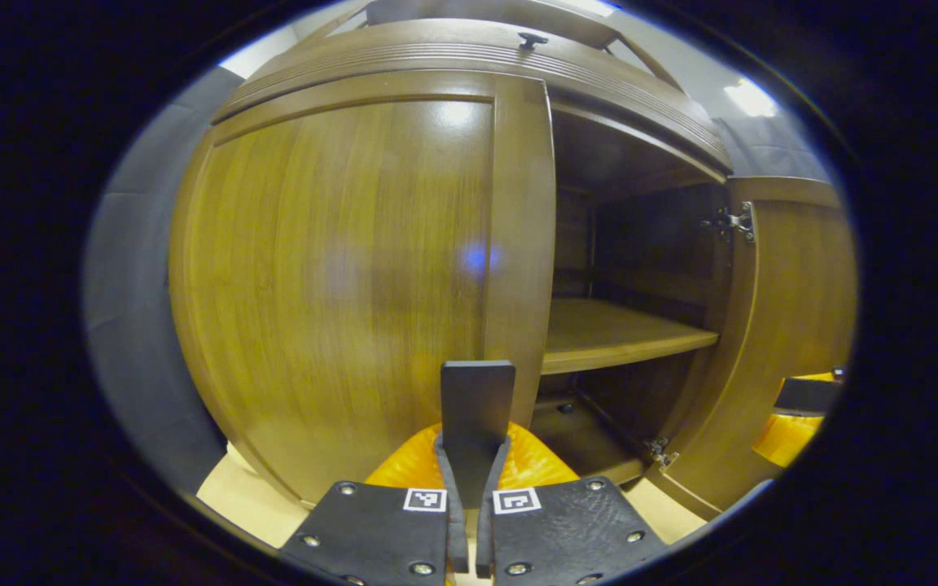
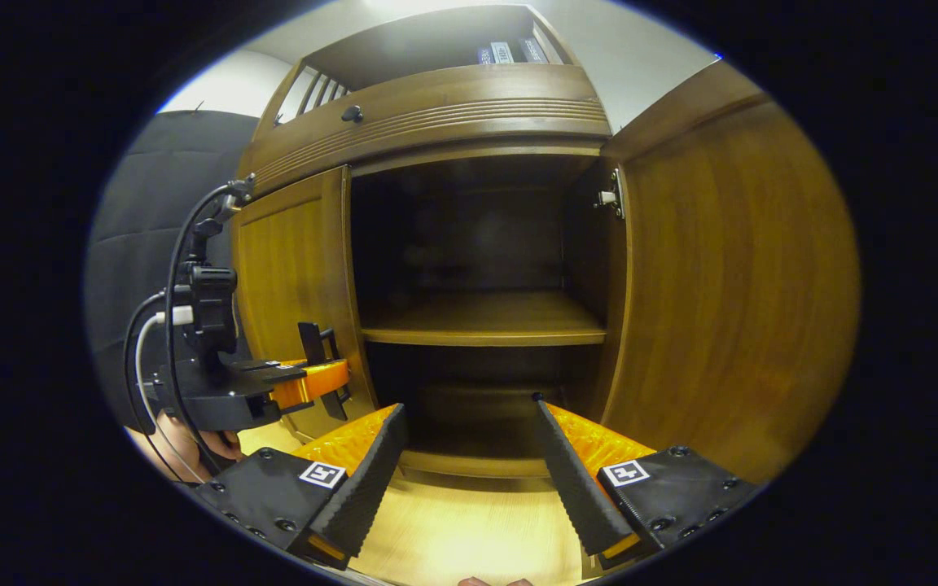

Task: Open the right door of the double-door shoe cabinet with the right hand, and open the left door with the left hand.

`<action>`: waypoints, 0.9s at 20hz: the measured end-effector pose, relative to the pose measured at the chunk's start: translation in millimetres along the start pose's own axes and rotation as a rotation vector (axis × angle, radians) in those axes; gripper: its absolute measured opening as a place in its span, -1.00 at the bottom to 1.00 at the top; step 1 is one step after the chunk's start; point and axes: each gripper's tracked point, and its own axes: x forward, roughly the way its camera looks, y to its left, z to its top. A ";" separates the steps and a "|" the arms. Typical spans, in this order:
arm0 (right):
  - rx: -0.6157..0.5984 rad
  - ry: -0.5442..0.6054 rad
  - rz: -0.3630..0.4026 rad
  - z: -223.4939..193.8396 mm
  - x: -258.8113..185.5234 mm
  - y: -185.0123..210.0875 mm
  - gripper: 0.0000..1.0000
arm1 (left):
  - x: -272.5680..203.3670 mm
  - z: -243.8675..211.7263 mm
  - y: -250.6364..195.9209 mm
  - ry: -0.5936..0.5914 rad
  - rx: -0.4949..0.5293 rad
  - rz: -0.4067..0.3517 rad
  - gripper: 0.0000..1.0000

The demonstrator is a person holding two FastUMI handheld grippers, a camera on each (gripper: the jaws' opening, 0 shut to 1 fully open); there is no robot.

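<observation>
Right gripper view looks straight into the shoe cabinet [image 2: 469,106], a piece of warm brown wood with a glossy finish and fine vertical grain. Its right door [image 2: 729,293] is swung wide open, the inner face broad and smooth, hung on a small metal hinge [image 2: 609,195] near the top. Inside, the compartment is dark, with one flat wooden shelf [image 2: 485,321] running across the middle. Ribbed moulding runs in parallel grooves along the cabinet's top band, and a small dark knob [image 2: 351,114] sits above it. The right gripper [image 2: 469,456] has its two fingers spread well apart, their ridged inner faces holding nothing, over a pale wood-grain floor [image 2: 453,529]. To the left, the left gripper [image 2: 322,366] sits against the lower edge of the left door [image 2: 294,285], with cables looping off its body and a hand [image 2: 184,443] beneath it.

Left gripper view shows that left door [image 1: 339,268] close up, a framed panel with a plain upright stile on its right edge; it looks shut or nearly so. The left gripper [image 1: 473,456] has its fingers drawn together with a flat dark plate standing upright between them, right at the stile's lower end. Whether that plate is the door's handle I cannot tell. Beyond, the shelf [image 1: 615,334] and the open right door [image 1: 795,325] are in sight, with the right gripper [image 1: 799,411] near that door's lower part.
</observation>
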 end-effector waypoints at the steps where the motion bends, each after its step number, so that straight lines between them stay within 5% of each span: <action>1: 0.003 0.001 -0.005 -1.1 -4.2 1.4 0.89 | -3.3 -0.3 0.1 0.001 0.002 -0.010 -0.87; 2: 0.007 0.003 -0.011 -2.7 -7.0 2.7 1.00 | -5.2 1.5 -0.4 0.004 0.005 -0.019 -0.87; 18: 0.002 -0.014 -0.057 -4.4 -11.9 5.1 0.89 | -4.8 5.8 -0.3 -0.017 0.005 -0.017 -0.87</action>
